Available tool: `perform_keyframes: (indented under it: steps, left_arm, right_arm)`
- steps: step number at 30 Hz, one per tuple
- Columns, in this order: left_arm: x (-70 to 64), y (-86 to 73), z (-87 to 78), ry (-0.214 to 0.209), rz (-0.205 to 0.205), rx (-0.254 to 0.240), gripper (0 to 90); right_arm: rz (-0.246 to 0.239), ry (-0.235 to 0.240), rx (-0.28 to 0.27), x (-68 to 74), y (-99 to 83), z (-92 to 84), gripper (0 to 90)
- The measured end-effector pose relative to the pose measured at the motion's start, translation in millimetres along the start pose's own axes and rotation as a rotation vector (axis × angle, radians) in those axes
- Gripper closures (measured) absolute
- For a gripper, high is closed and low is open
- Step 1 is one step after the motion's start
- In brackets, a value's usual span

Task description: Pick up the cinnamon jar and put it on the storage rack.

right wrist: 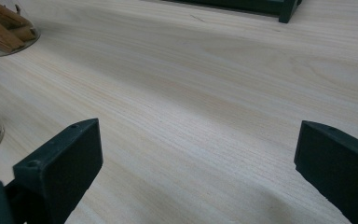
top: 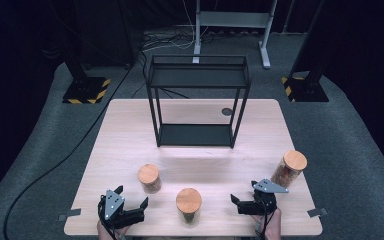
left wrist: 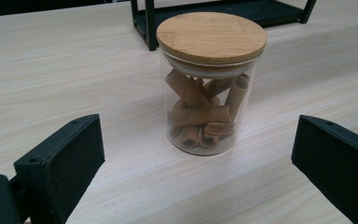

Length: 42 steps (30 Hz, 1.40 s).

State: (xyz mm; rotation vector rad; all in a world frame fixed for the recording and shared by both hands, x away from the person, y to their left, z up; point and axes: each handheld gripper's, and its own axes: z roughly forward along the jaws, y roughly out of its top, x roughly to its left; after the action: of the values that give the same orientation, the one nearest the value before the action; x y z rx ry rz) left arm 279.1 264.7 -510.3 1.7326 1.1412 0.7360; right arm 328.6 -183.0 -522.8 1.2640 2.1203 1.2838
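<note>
Left gripper (top: 131, 196): sits at the near left edge of the bench, jaws spread wide and released, nothing between the pads.
Left gripper, own view (left wrist: 193, 161): the two black jaws stand well apart at the lower corners; the cinnamon jar stands ahead of them, centred in the gap but clear of both.
Cinnamon jar (top: 149, 178): a short glass jar with a round wooden lid, upright on the bench, just ahead and to the right of the left gripper; brown rolled sticks fill its lower part (left wrist: 208, 88).
Right gripper (top: 244, 192): at the near right edge of the bench, jaws wide and released, bare wood between them (right wrist: 196, 158).
Middle jar (top: 188, 205): wooden lid, greenish contents, upright near the front edge between the two grippers, touching neither.
Tall jar (top: 289, 169): wooden lid, reddish-brown contents, near the right edge, beyond the right gripper.
Black rack (top: 198, 101): two-tier metal frame standing at the far middle of the bench, well apart from the jars.
Bench (top: 130, 130): pale wood grain.
</note>
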Motion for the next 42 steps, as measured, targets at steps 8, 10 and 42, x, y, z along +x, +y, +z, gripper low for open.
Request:
perform_keyframes:
  steps: [8,10,42]
  left_arm:
    - [-4.4,4.5,9.7,-0.012,0.012,0.046,1.3]
    - [-5.3,4.5,10.9,-0.012,0.013,0.054,1.3]
    - [-12.7,12.1,44.8,0.029,-0.02,0.09,0.5]
  right_arm:
    - [0.003,0.017,0.004,-1.0,0.1,0.2,0.9]
    - [0.004,0.017,0.005,-1.0,0.1,0.3,1.0]
    - [0.0,0.012,0.009,-0.6,0.6,1.2,1.6]
